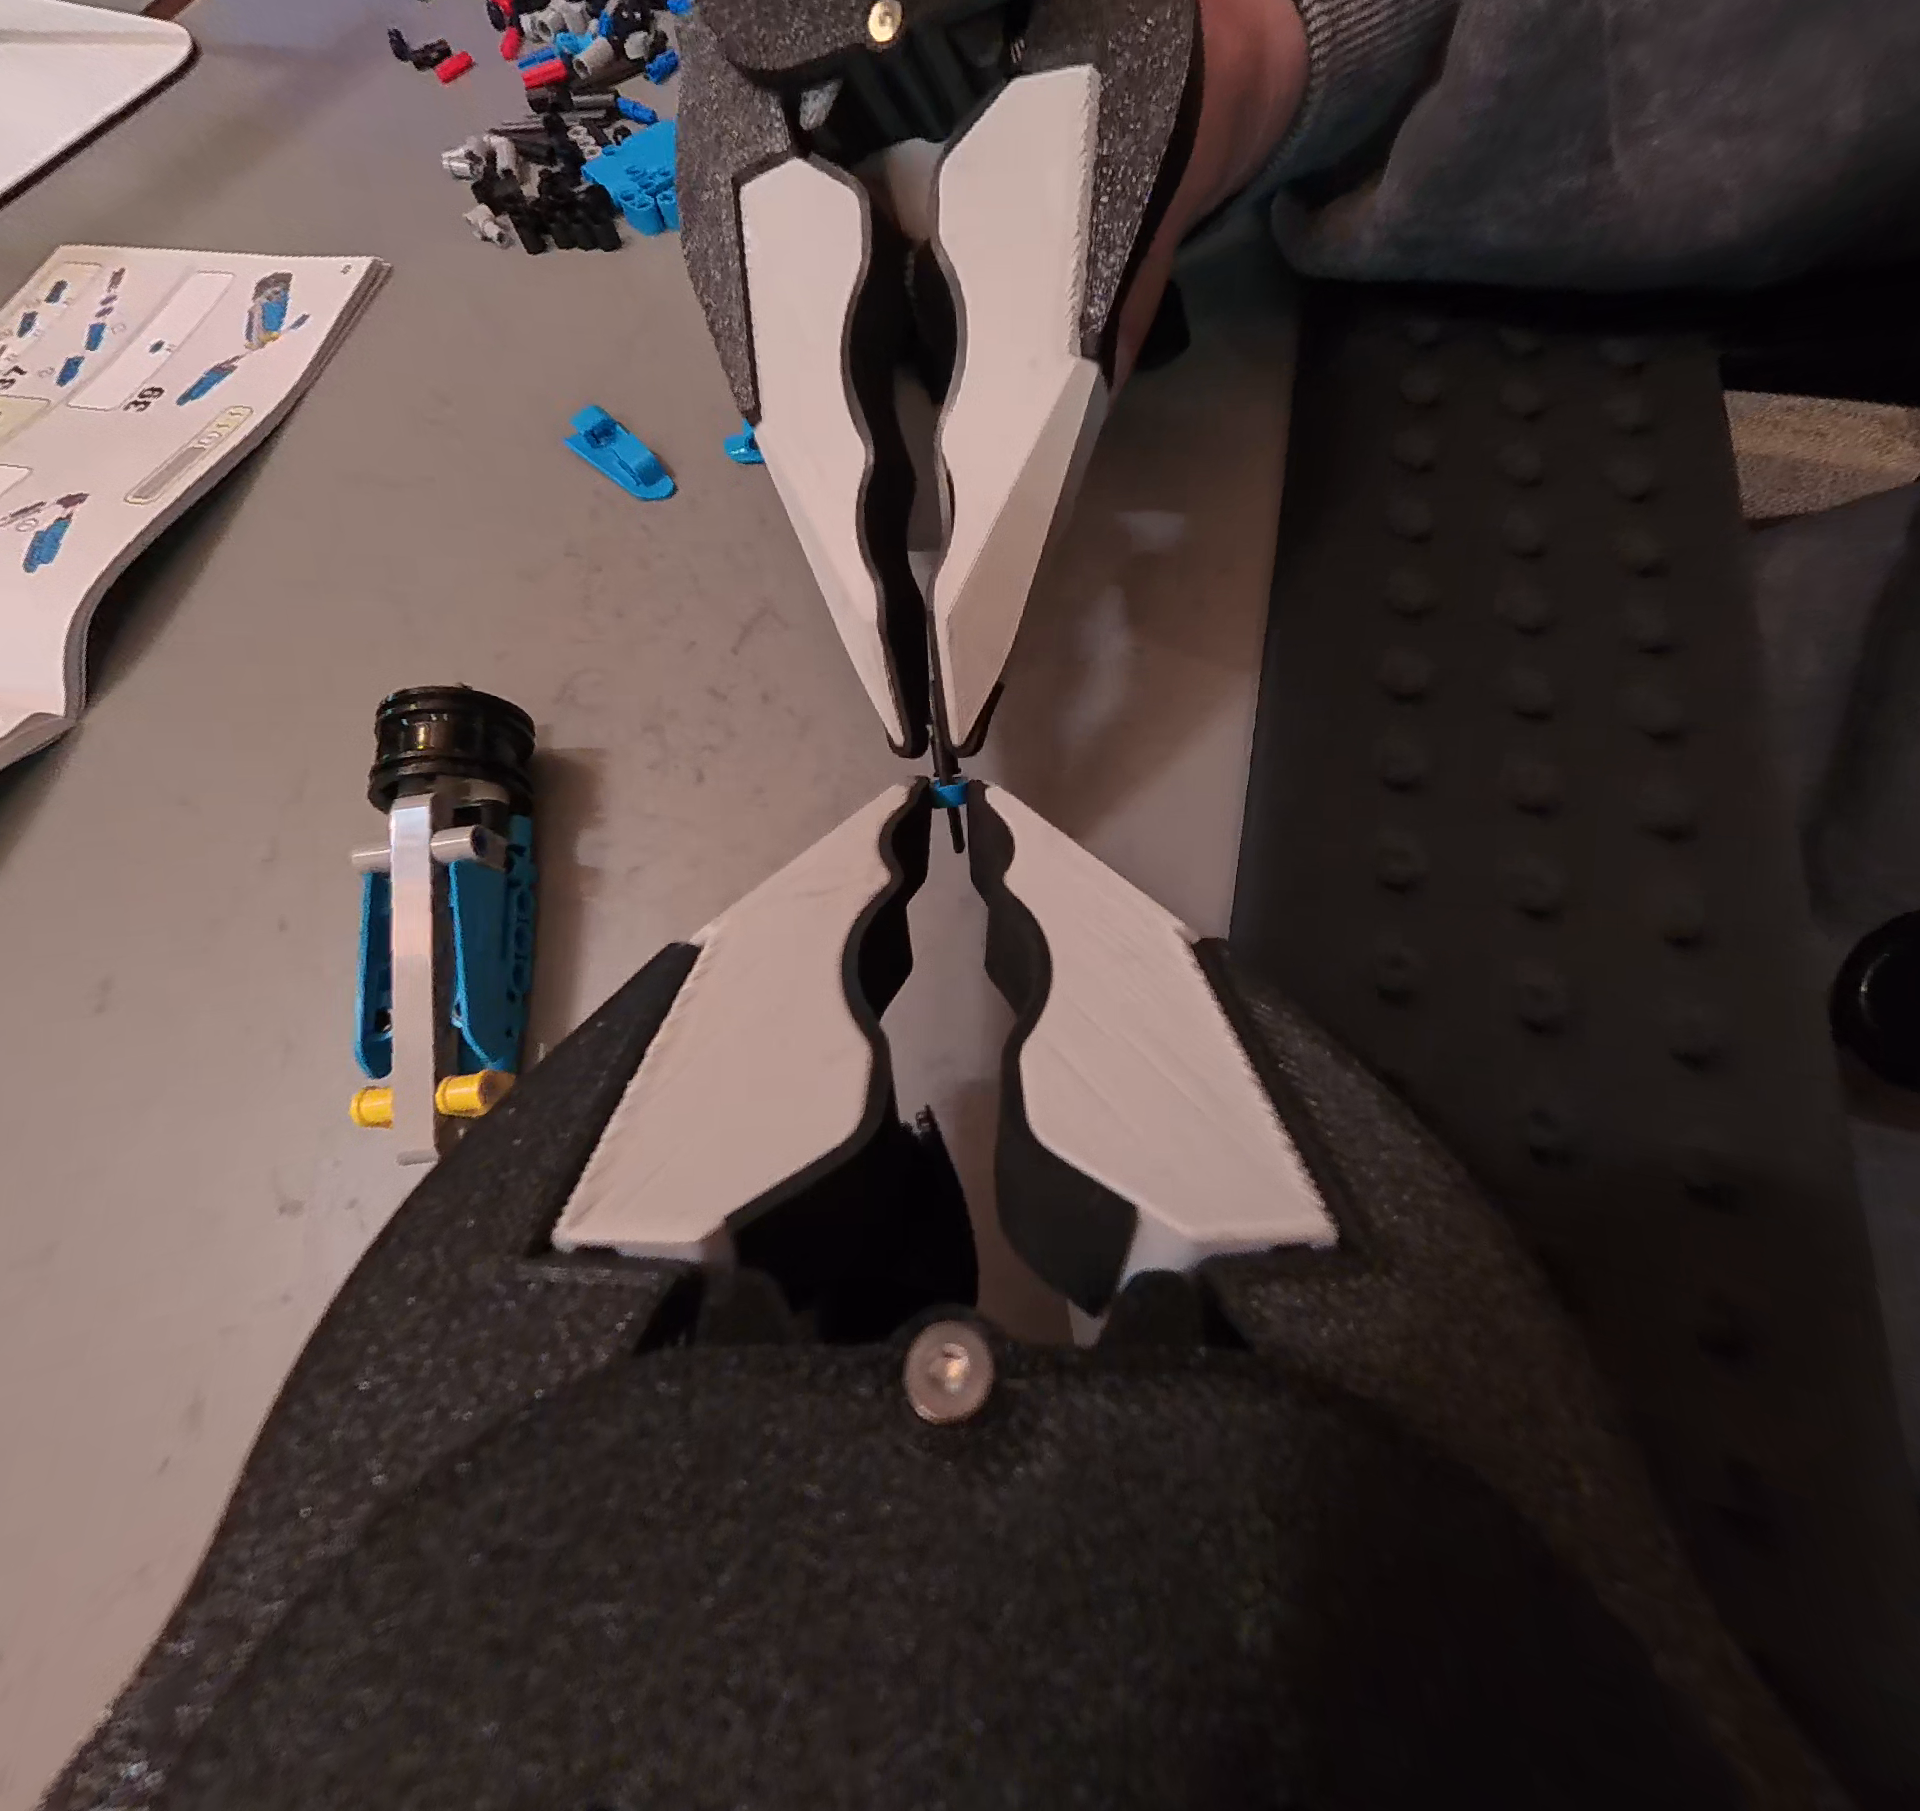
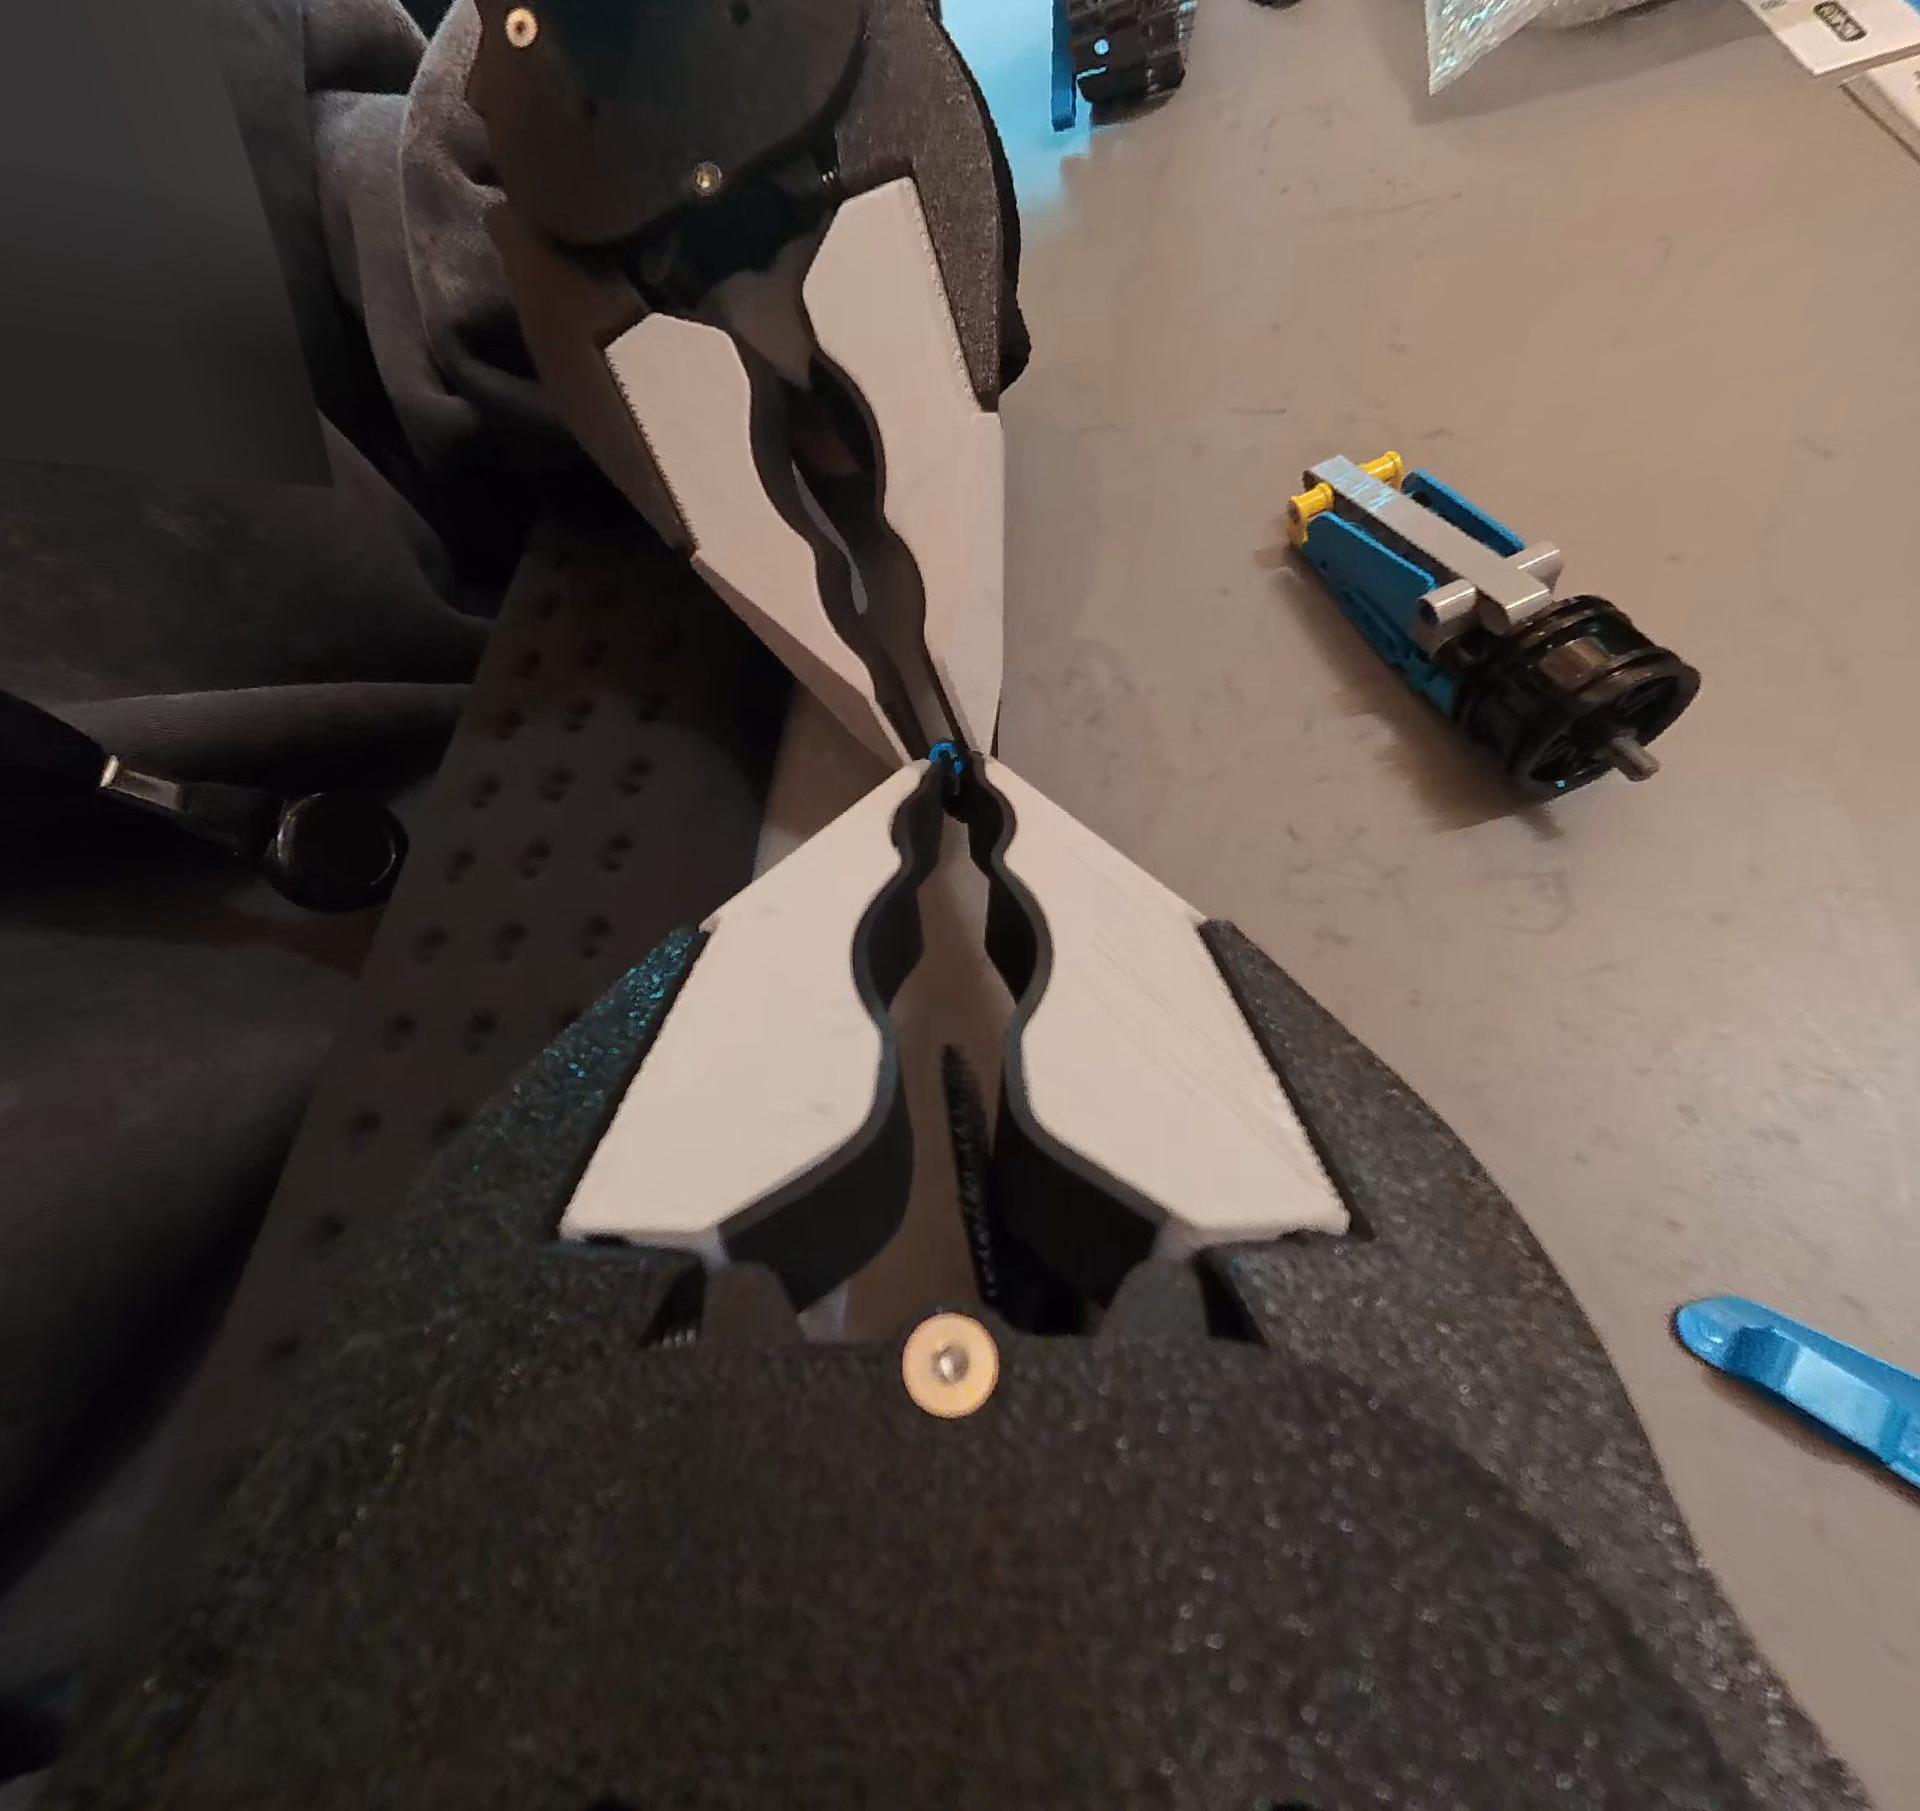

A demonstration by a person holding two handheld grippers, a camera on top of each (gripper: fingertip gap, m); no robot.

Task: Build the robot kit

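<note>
While the two grippers meet tip to tip above the near edge of the grey table [image 1: 312, 1346], the left gripper [image 1: 943, 793] has its white fingers drawn nearly together, pinching a small blue bush [image 1: 948, 793] threaded on a thin black axle [image 1: 940, 722]. The right gripper [image 2: 951, 787], pointing straight back at it, is closed onto that same axle from the opposite end. Just left of the left gripper lies a blue and grey brick assembly with a black wheel hub and yellow pins [image 1: 442, 914]; farther off sit a loose pile of black, blue and red bricks [image 1: 566, 99], an open instruction booklet [image 1: 135, 431] and a flat blue panel piece [image 1: 618, 452].
</note>
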